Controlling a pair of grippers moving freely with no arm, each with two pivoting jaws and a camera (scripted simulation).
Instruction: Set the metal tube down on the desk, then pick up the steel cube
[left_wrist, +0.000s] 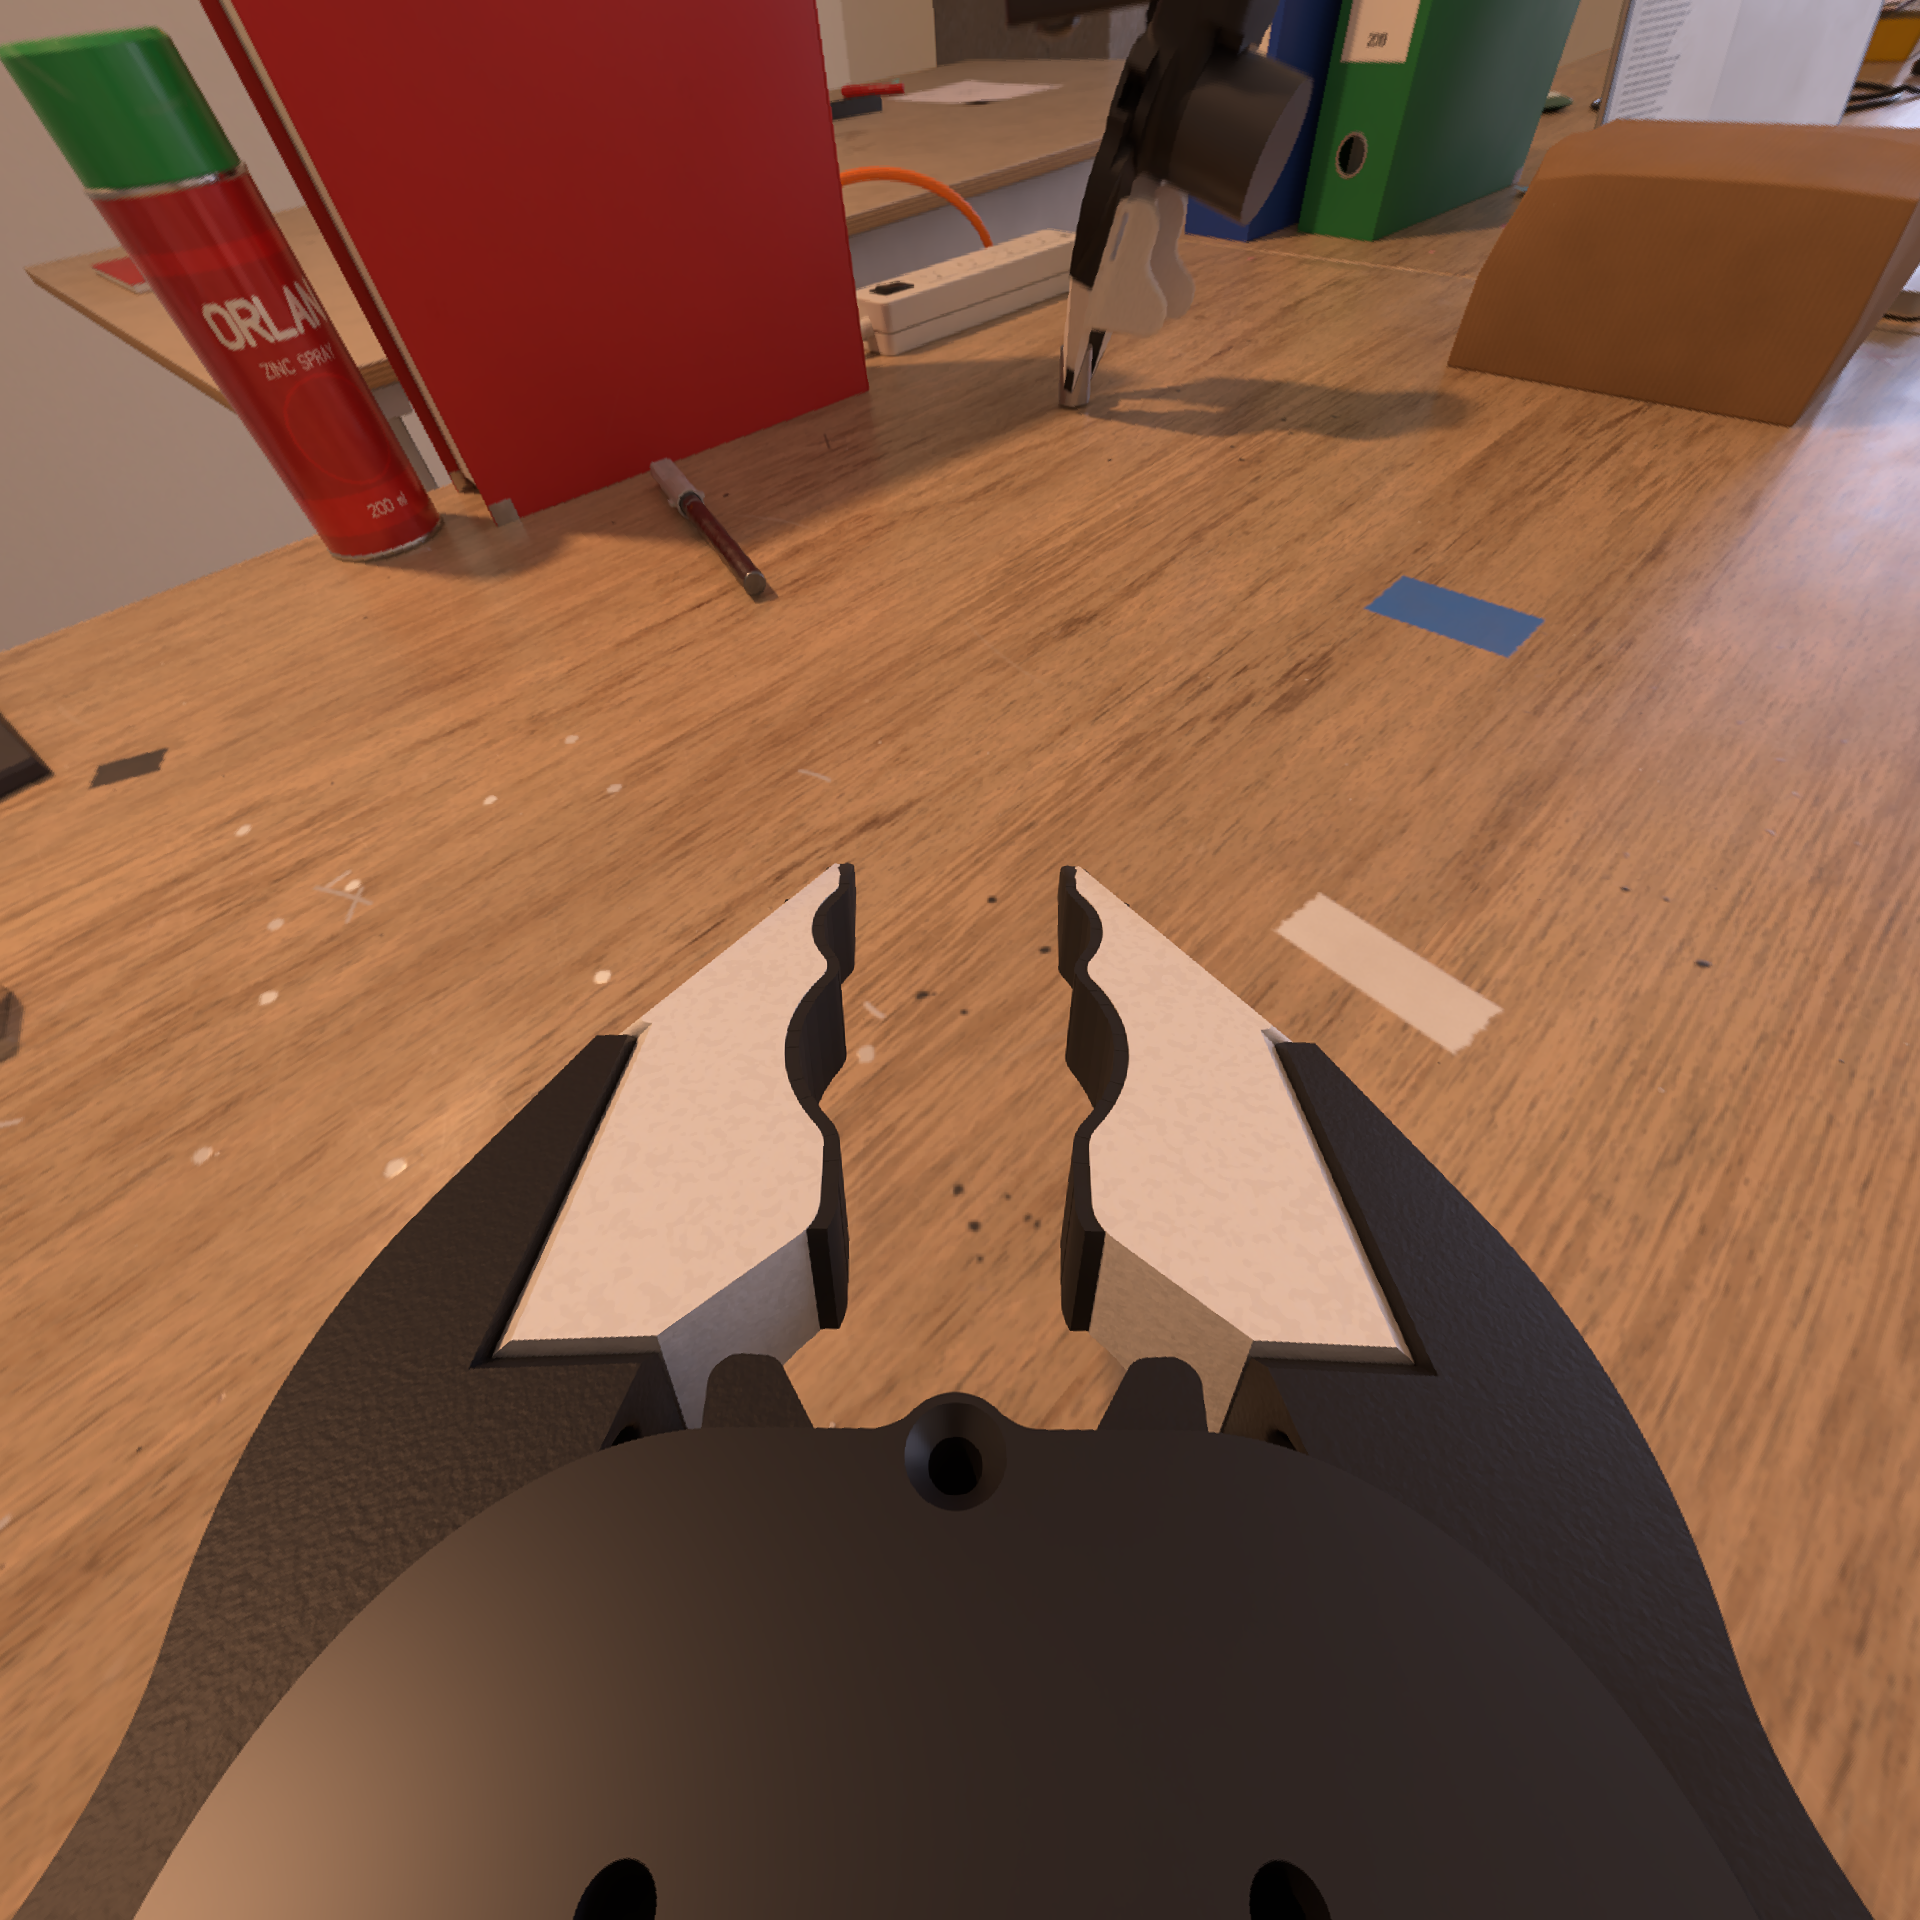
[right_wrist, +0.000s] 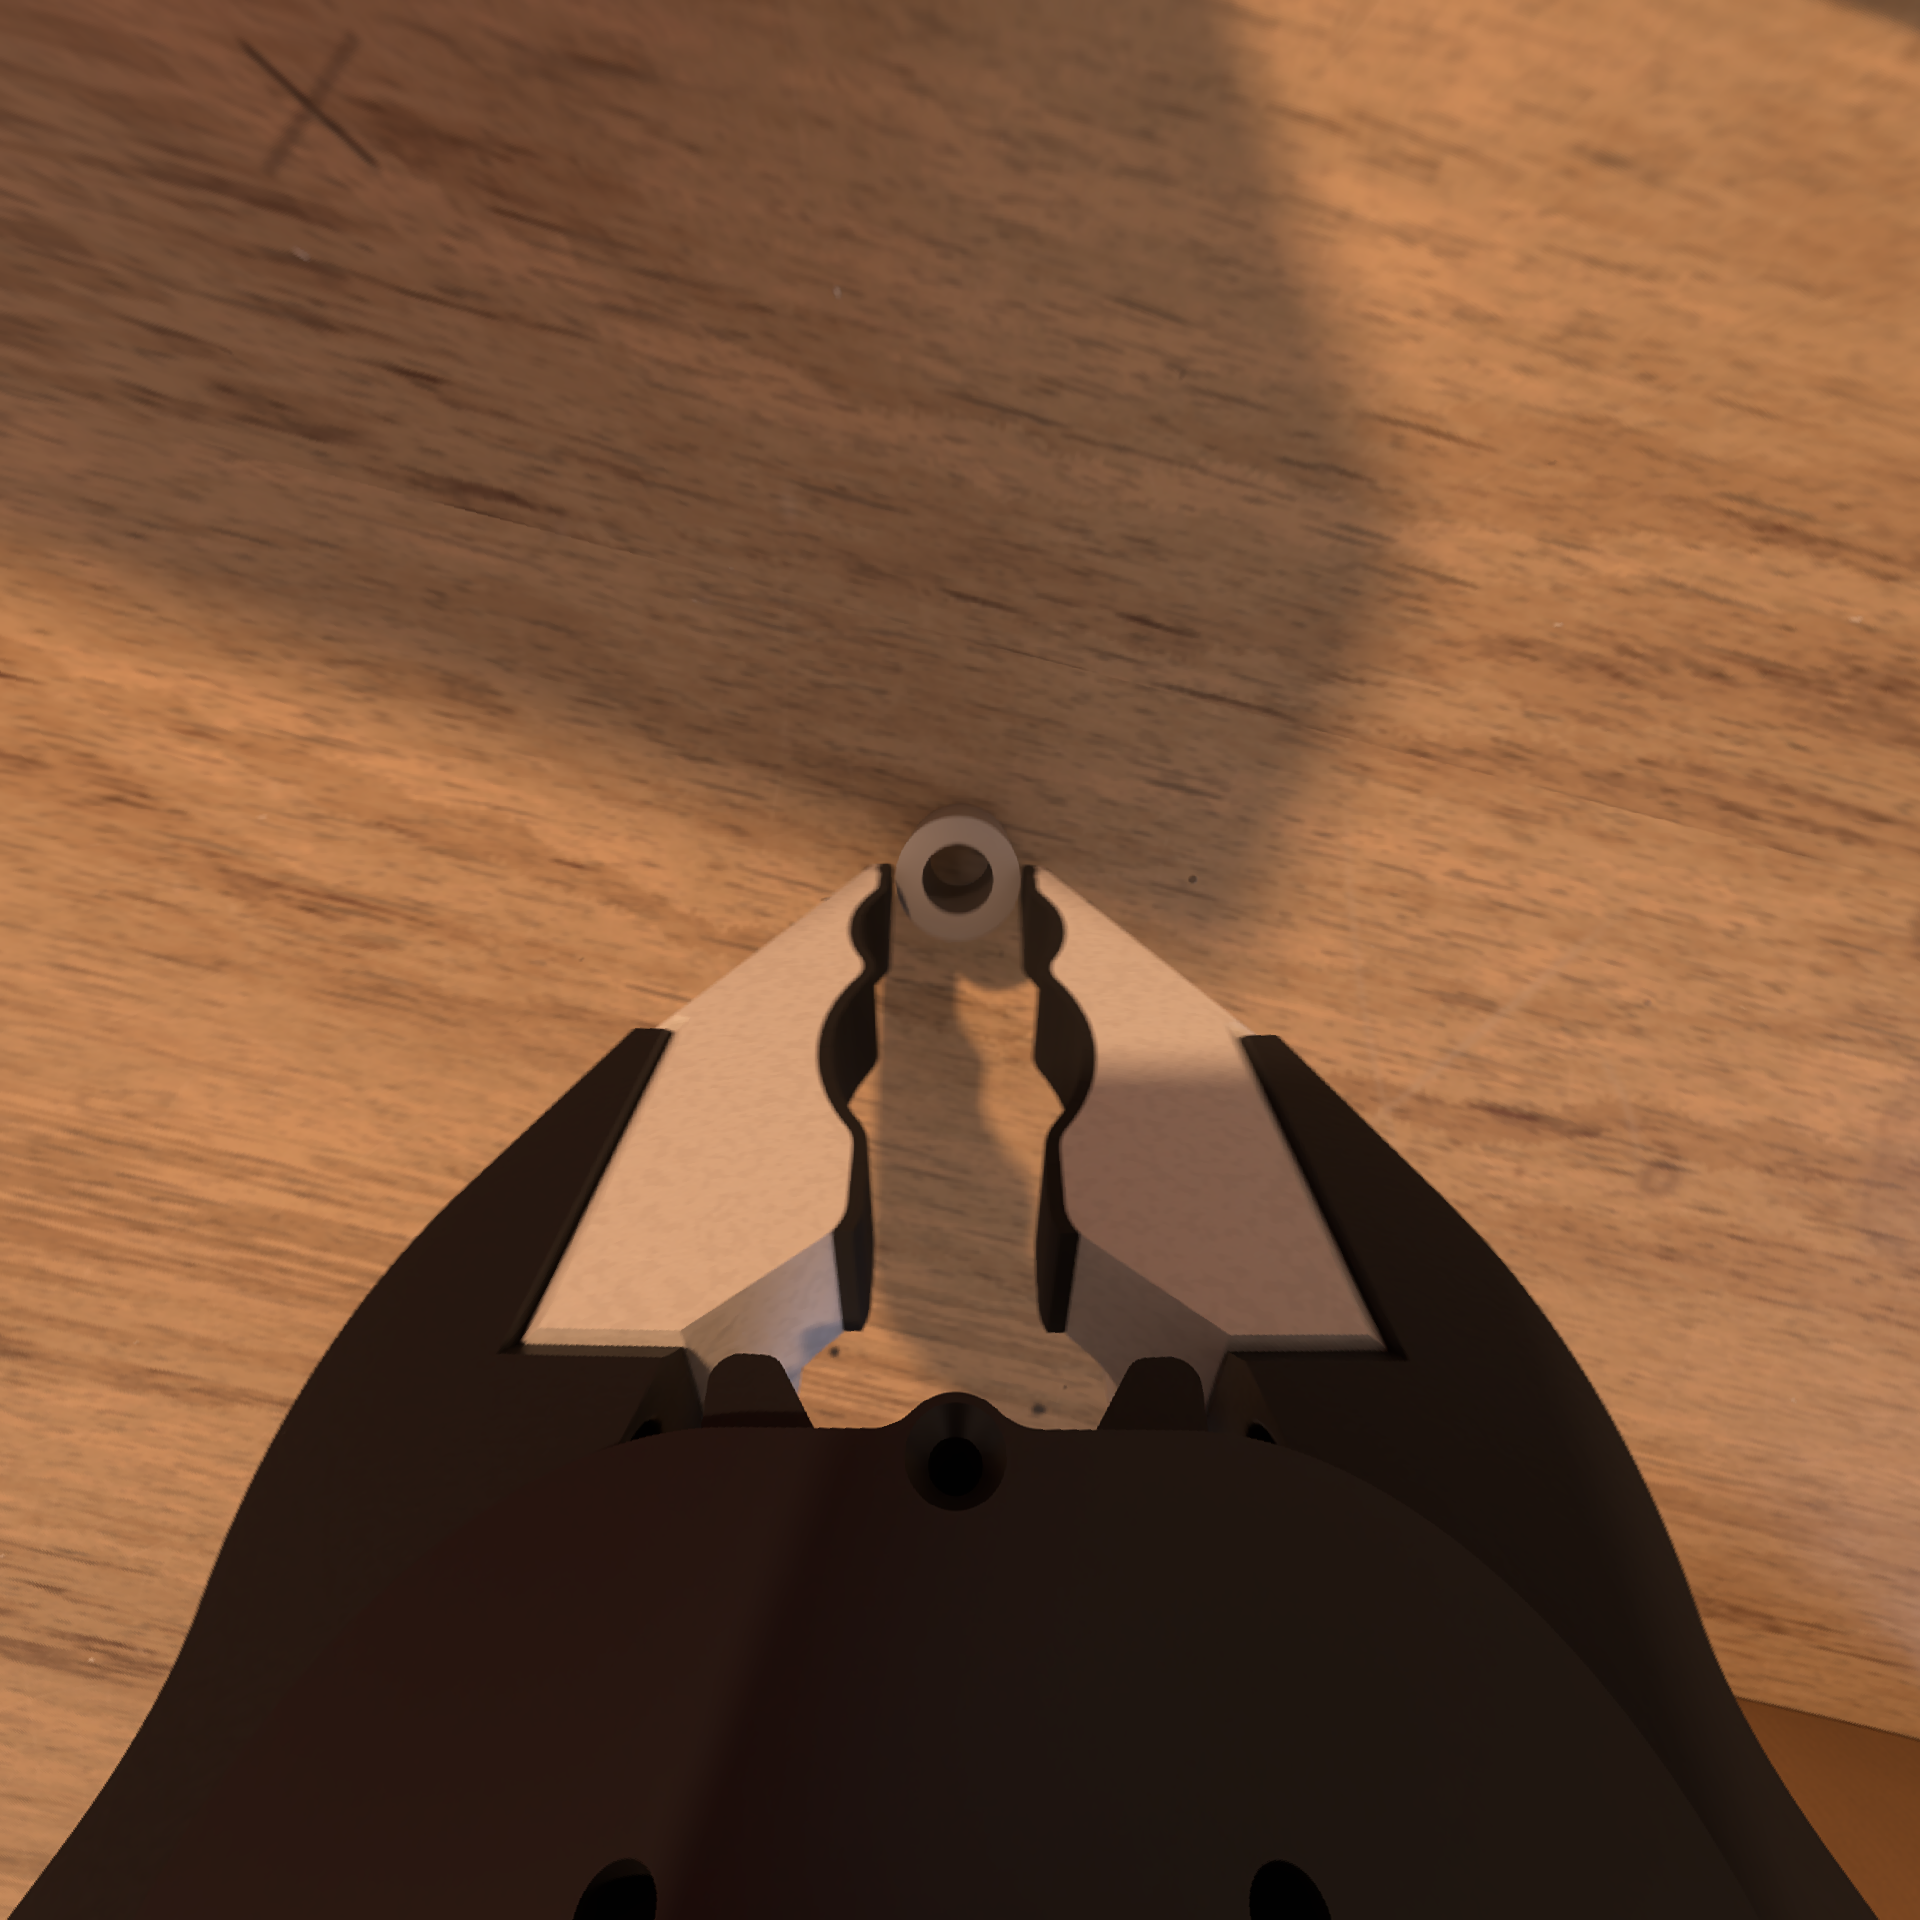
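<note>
My right gripper (right_wrist: 958, 883) points straight down at the wooden desk (right_wrist: 520, 520), shut on the metal tube (right_wrist: 958, 878) at its fingertips. The tube is seen end-on as a pale ring. In the left wrist view the right gripper (left_wrist: 1081, 358) stands far ahead with the tube (left_wrist: 1073, 390) upright, its lower end at the desk surface. A small grey steel cube (left_wrist: 504, 510) sits at the foot of the red board (left_wrist: 551, 229), far left. My left gripper (left_wrist: 956, 883) is open and empty, low over the desk (left_wrist: 1039, 675).
A red spray can (left_wrist: 239, 312) with a green cap stands at the far left. A dark pen-like rod (left_wrist: 717, 535) lies near the board. A white power strip (left_wrist: 966, 286), green binder (left_wrist: 1434, 114) and cardboard box (left_wrist: 1683, 270) line the back. Blue tape (left_wrist: 1455, 615) and white tape (left_wrist: 1387, 971) lie to the right.
</note>
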